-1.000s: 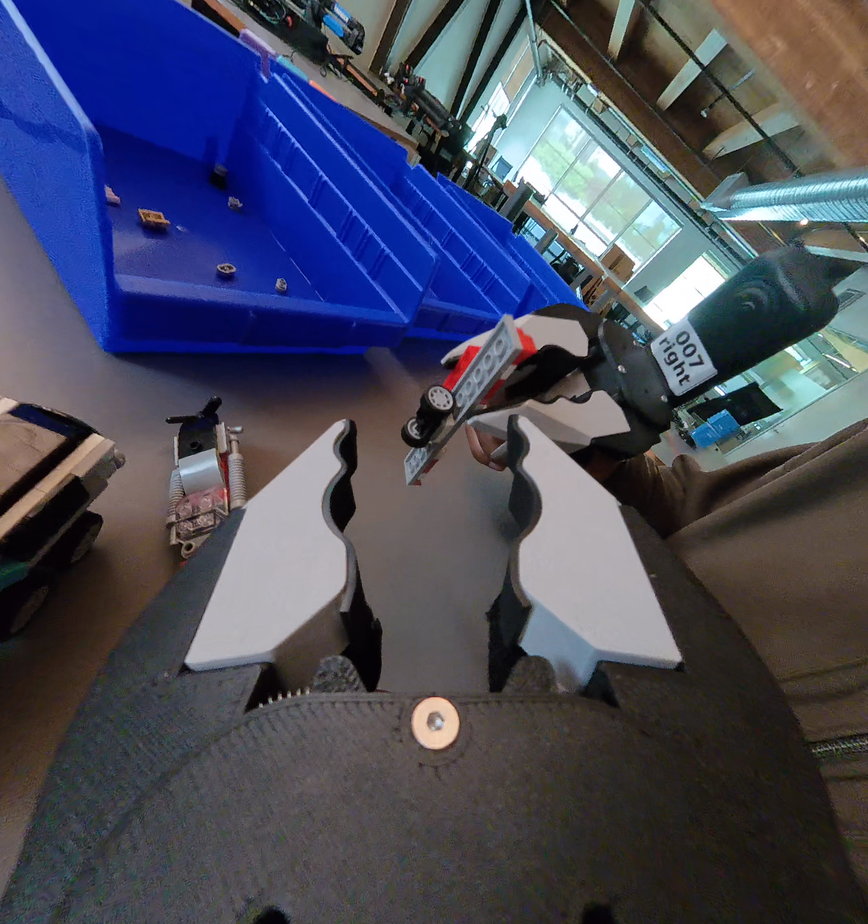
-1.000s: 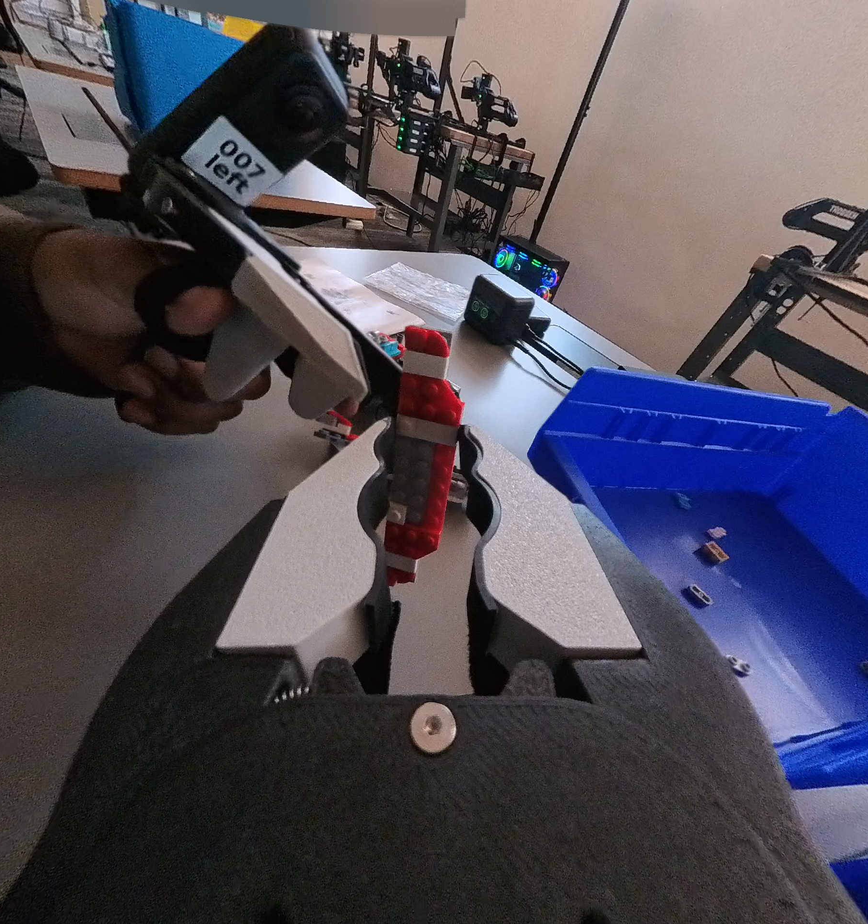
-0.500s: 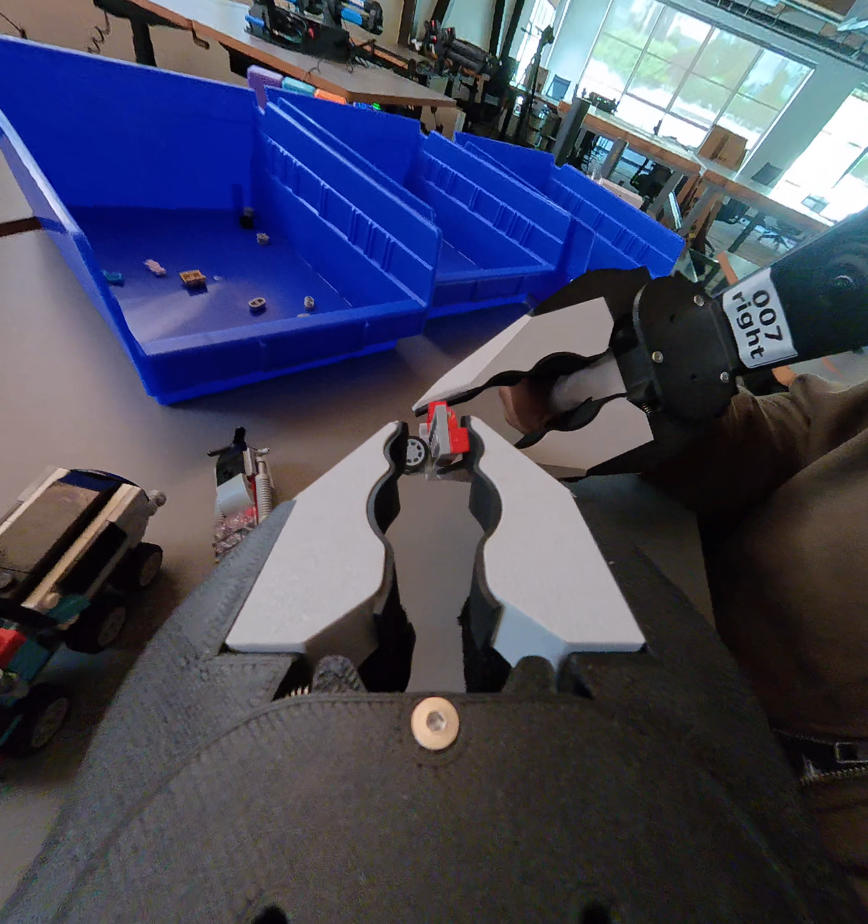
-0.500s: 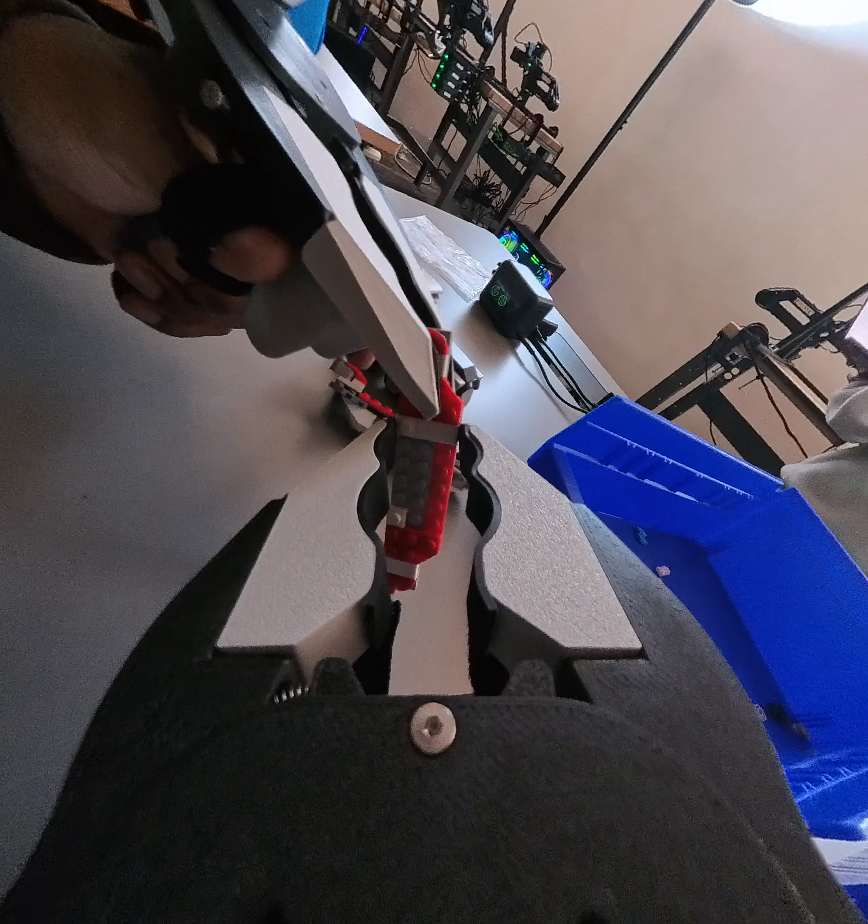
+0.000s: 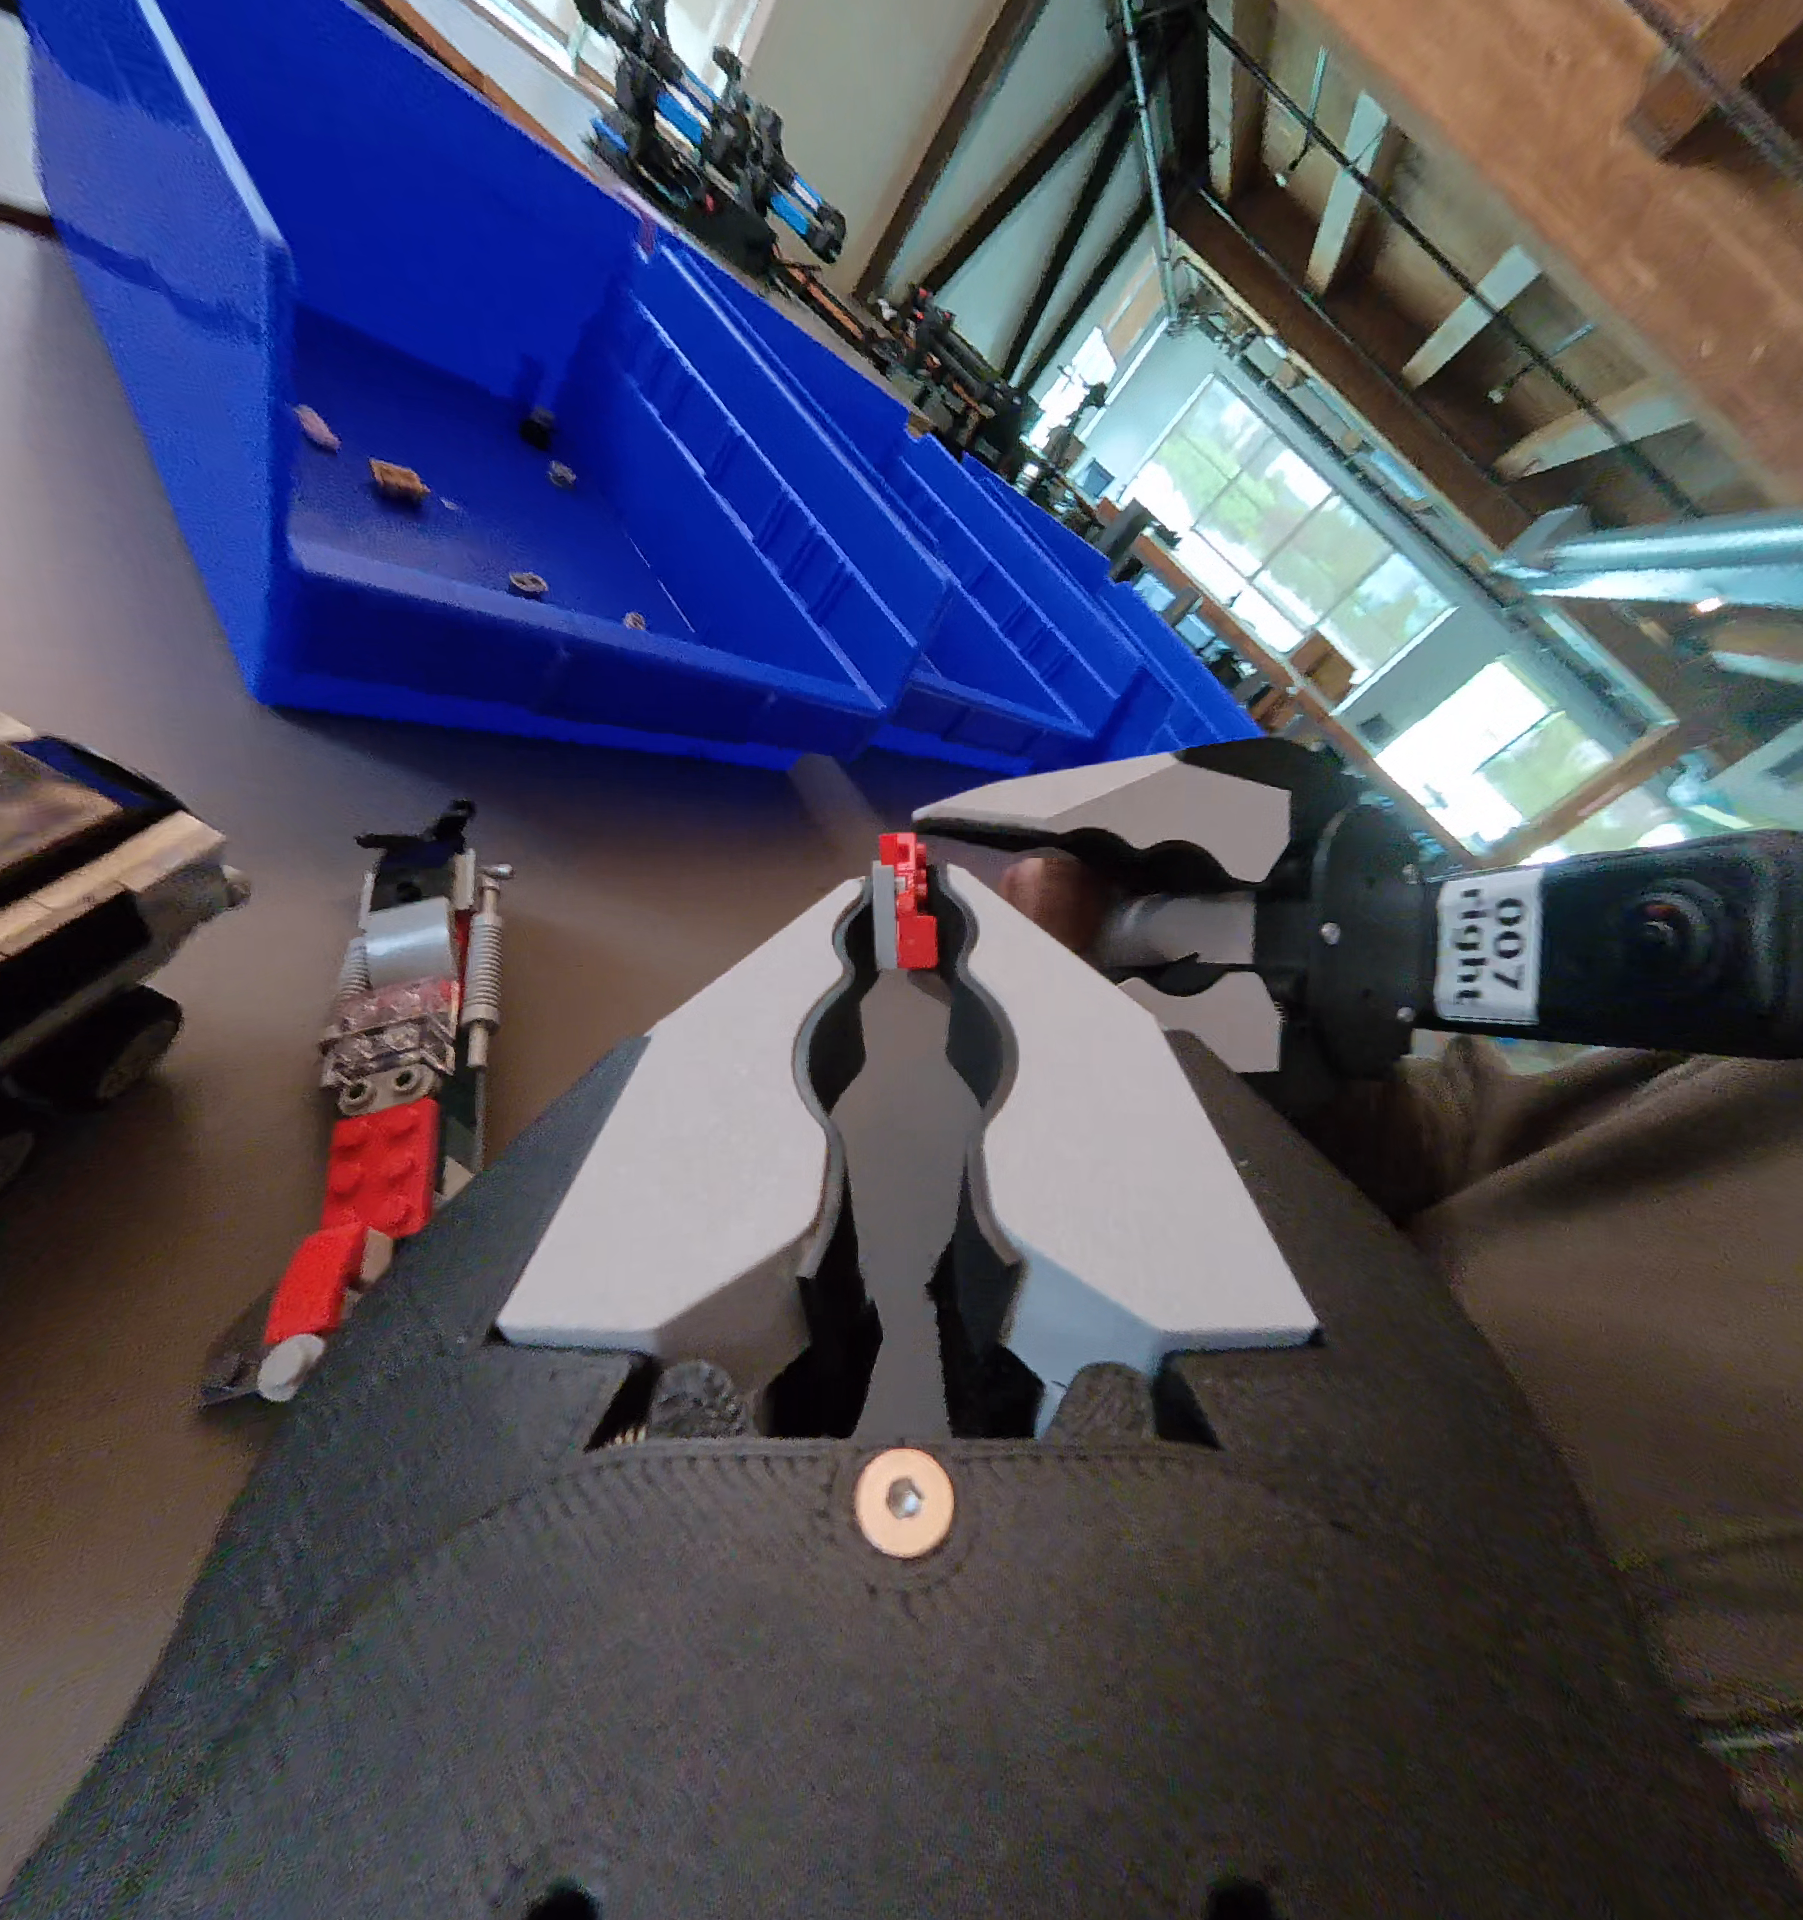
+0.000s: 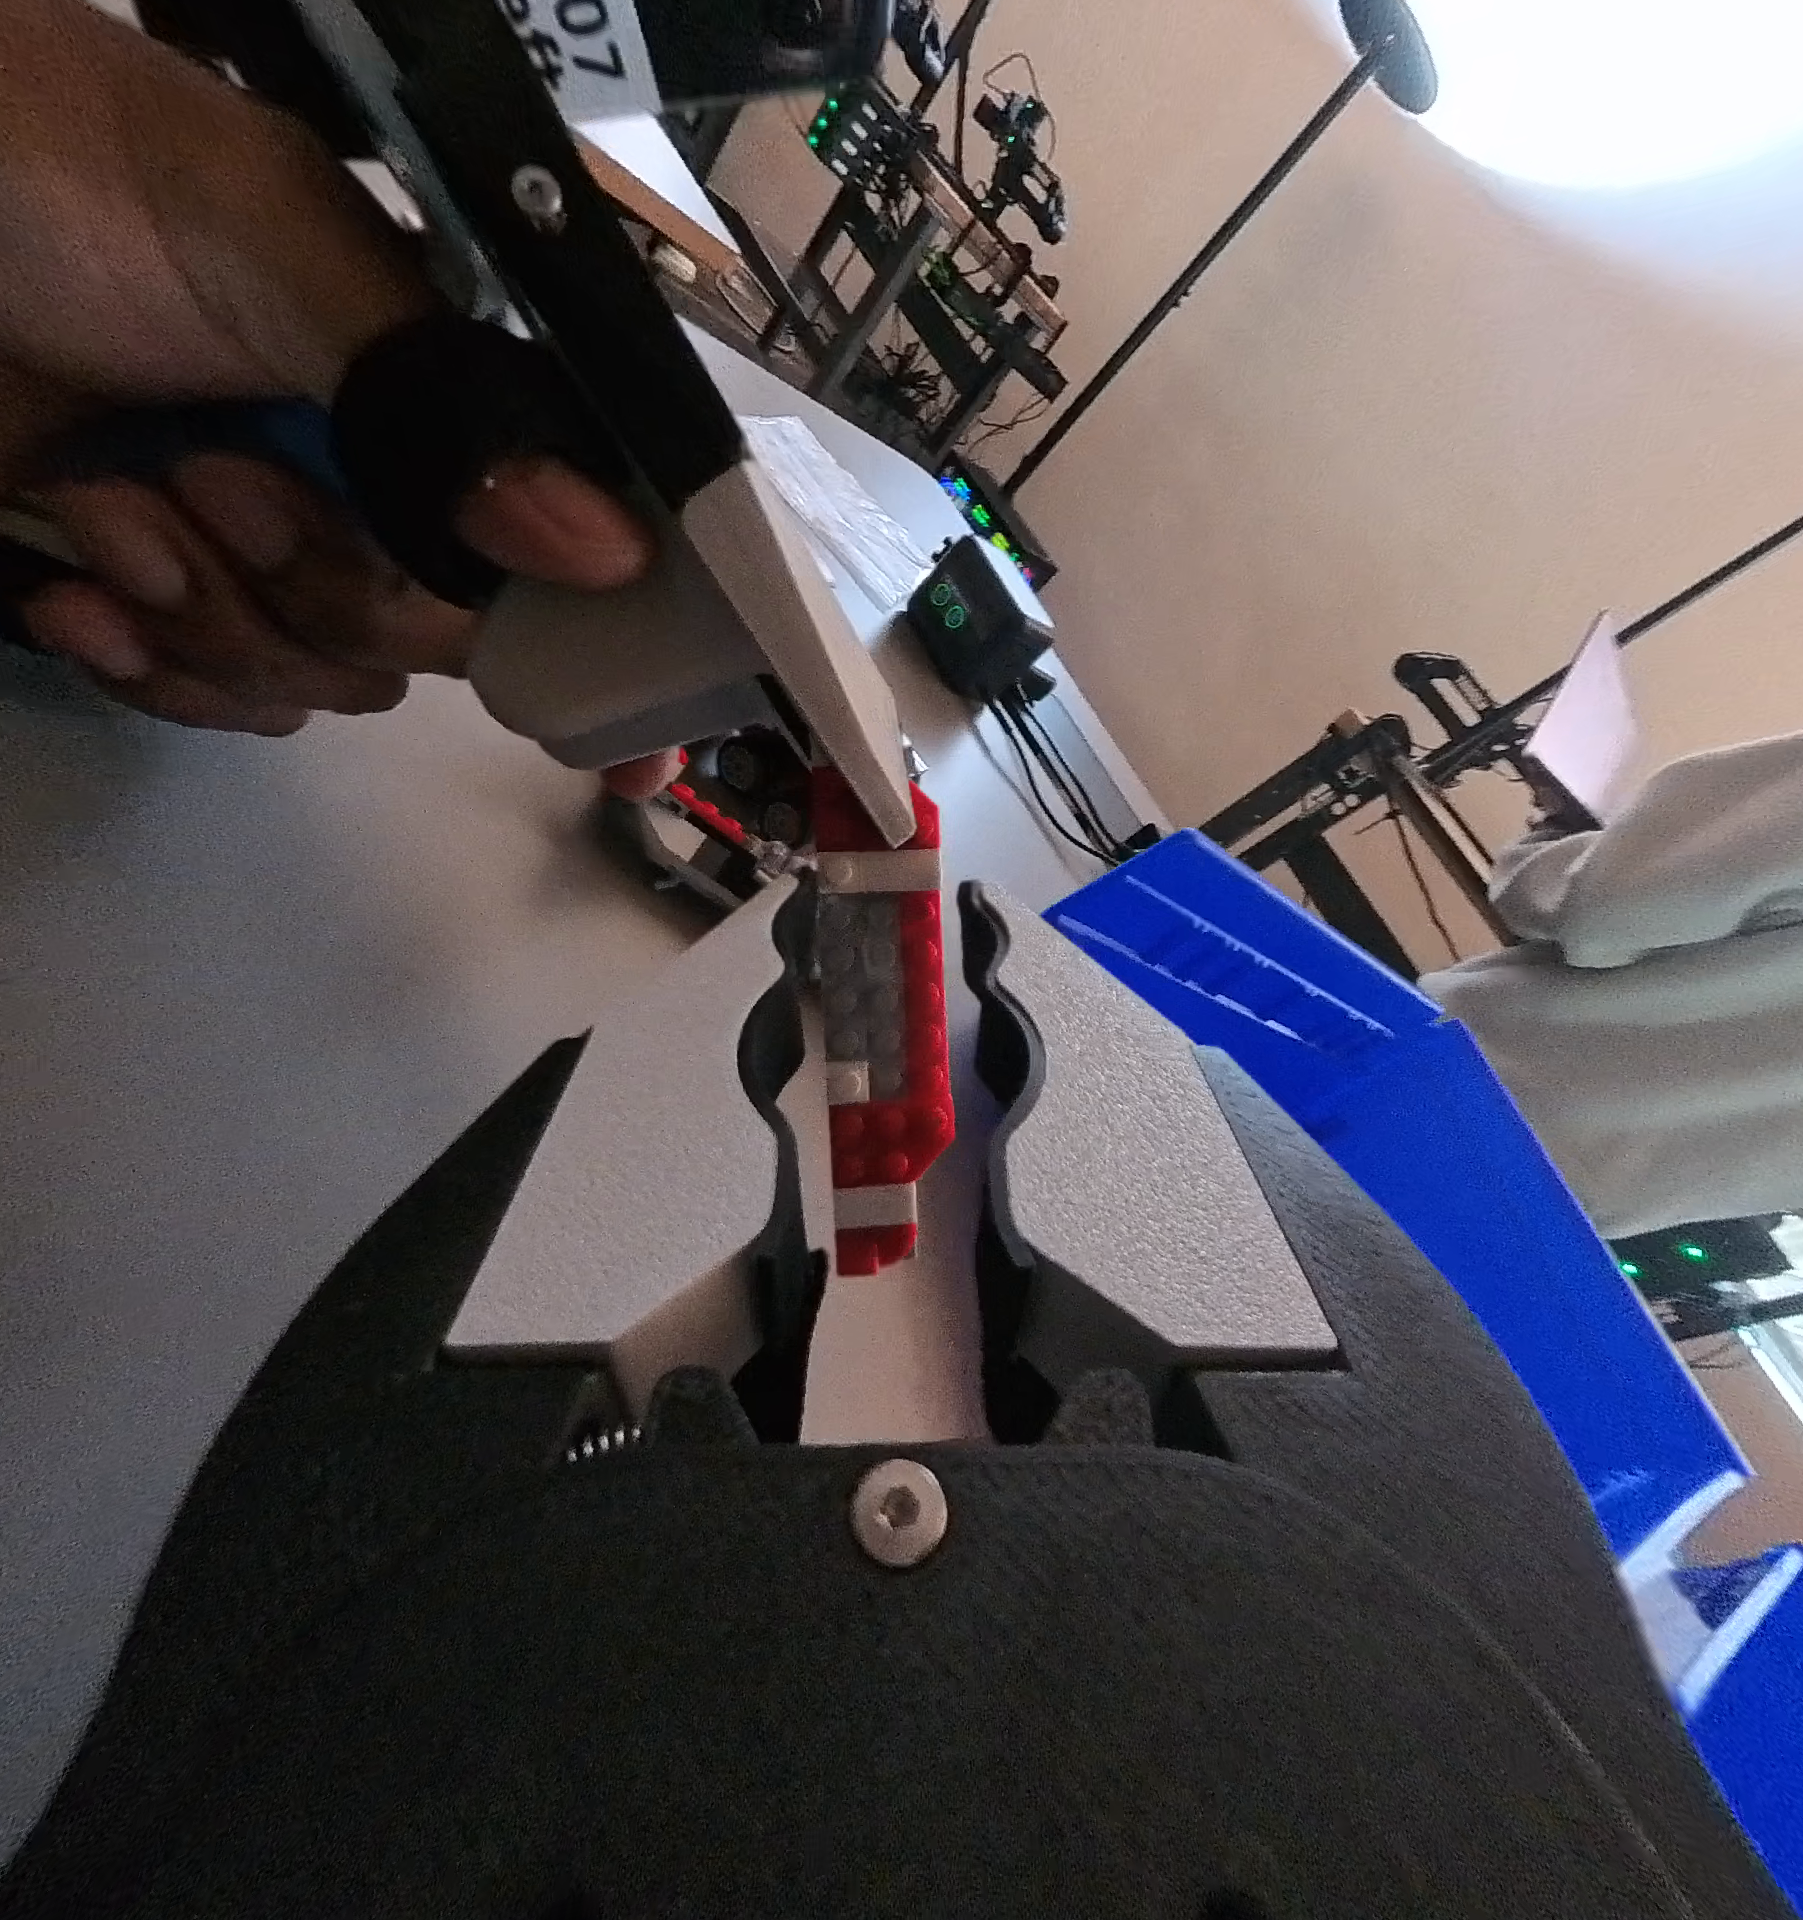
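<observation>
Left gripper [image 5: 905, 902] has gone from wide apart a second ago to clamped on the far end of the red-and-grey brick strip [image 5: 907, 920]; both pads press on it.

Right gripper [image 6: 879, 896] is around the same strip [image 6: 892, 1049], but only its left finger touches. A sliver of gap shows along the red edge at the right finger, so it reads as slack and not gripping. The strip is off the table [image 5: 97, 520], lengthwise between the right fingers, with its top end under the left gripper's finger [image 6: 824, 686].

Containers:
- near blue bin [image 5: 253, 416]: a few small loose pieces on its floor, tan [image 5: 398, 480] and dark [image 5: 535, 428]; too small to identify further
- row of blue bins behind [image 5: 876, 540]: contents hidden by the walls
- in the right wrist view, the blue bin [image 6: 1396, 1091] shows only its outer wall, inside not visible

Hidden or cut off:
- brick vehicle [image 5: 55, 914] is cut by the left edge
- spring-and-brick subassembly [image 5: 403, 1039] lies on the table beside the left gripper, its lower end behind the gripper body
- wheeled brick part [image 6: 731, 800] is mostly covered by the left gripper
- hand [image 6: 201, 499] on the left gripper's handle is cut by the frame
- black box with green lights [image 6: 980, 623] and clear bag [image 6: 835, 499] sit farther back, blurred
</observation>
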Tool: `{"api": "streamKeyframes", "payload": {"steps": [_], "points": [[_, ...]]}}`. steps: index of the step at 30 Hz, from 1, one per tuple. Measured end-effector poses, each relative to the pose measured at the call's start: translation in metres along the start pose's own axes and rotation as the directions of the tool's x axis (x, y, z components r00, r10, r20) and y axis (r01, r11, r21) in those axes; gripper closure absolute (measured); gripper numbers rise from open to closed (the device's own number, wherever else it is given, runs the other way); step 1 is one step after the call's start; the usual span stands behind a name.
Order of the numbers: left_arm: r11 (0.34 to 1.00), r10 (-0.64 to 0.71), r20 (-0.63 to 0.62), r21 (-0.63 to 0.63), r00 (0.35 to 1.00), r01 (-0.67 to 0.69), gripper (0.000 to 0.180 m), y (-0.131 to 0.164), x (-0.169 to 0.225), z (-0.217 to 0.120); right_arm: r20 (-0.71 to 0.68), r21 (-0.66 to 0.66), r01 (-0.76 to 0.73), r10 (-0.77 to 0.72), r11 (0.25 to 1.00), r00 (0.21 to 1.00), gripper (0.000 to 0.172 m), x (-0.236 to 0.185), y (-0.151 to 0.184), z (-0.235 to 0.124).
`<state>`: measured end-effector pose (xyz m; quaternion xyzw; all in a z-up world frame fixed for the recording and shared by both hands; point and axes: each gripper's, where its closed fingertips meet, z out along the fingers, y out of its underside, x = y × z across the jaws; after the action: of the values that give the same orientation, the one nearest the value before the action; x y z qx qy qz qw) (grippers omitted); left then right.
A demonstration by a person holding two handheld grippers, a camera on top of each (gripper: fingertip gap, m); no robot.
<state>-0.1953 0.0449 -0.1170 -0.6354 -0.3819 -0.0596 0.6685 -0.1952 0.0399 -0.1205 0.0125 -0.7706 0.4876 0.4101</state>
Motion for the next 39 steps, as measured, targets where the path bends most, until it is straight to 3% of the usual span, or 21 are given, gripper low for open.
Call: {"api": "streamKeyframes", "payload": {"steps": [3, 6, 8, 11, 21, 25, 27, 30, 33, 39], "points": [[0.973, 0.225, 0.089, 0.029, 0.970, -0.228, 0.171, -0.006, 0.002, -0.003, -0.048, 0.024, 0.029, -0.028, 0.999, 0.998, 0.144, 0.005, -0.004, -0.004], [0.852, 0.513, 0.171, 0.021, 0.841, -0.523, 0.171, -0.013, 0.013, -0.006, -0.077, 0.058, 0.043, -0.039, 0.997, 0.996, 0.144, 0.008, -0.009, -0.010], [0.775, 0.616, 0.190, 0.033, 0.765, -0.632, 0.171, -0.016, 0.022, -0.008, -0.090, 0.077, 0.047, -0.040, 0.996, 0.995, 0.144, 0.010, -0.010, -0.014], [0.721, 0.673, 0.199, 0.038, 0.713, -0.691, 0.171, -0.016, 0.025, -0.009, -0.096, 0.099, 0.048, -0.038, 0.994, 0.995, 0.143, 0.010, -0.012, -0.018], [0.696, 0.699, 0.188, 0.045, 0.690, -0.717, 0.171, -0.014, 0.024, -0.008, -0.116, 0.114, 0.066, -0.053, 0.991, 0.992, 0.144, 0.010, -0.015, -0.018], [0.715, 0.682, 0.175, 0.051, 0.711, -0.698, 0.171, -0.013, 0.025, -0.008, -0.121, 0.120, 0.076, -0.062, 0.990, 0.991, 0.144, 0.009, -0.017, -0.018], [0.767, 0.624, 0.158, 0.061, 0.765, -0.639, 0.171, -0.013, 0.024, -0.007, -0.124, 0.120, 0.083, -0.069, 0.989, 0.990, 0.144, 0.008, -0.017, -0.017], [0.892, 0.438, 0.089, 0.082, 0.894, -0.445, 0.171, -0.009, 0.023, -0.003, -0.137, 0.113, 0.091, -0.076, 0.989, 0.988, 0.142, 0.007, -0.018, -0.014], [0.968, 0.239, 0.024, 0.079, 0.971, -0.240, 0.171, -0.003, 0.019, 0.000, -0.135, 0.095, 0.100, -0.086, 0.991, 0.987, 0.139, 0.004, -0.017, -0.009], [0.998, 0.033, -0.034, 0.062, 0.999, -0.031, 0.171, 0.005, 0.014, 0.003, -0.118, 0.046, 0.088, -0.082, 0.995, 0.990, 0.142, 0.001, -0.010, -0.001]]}}
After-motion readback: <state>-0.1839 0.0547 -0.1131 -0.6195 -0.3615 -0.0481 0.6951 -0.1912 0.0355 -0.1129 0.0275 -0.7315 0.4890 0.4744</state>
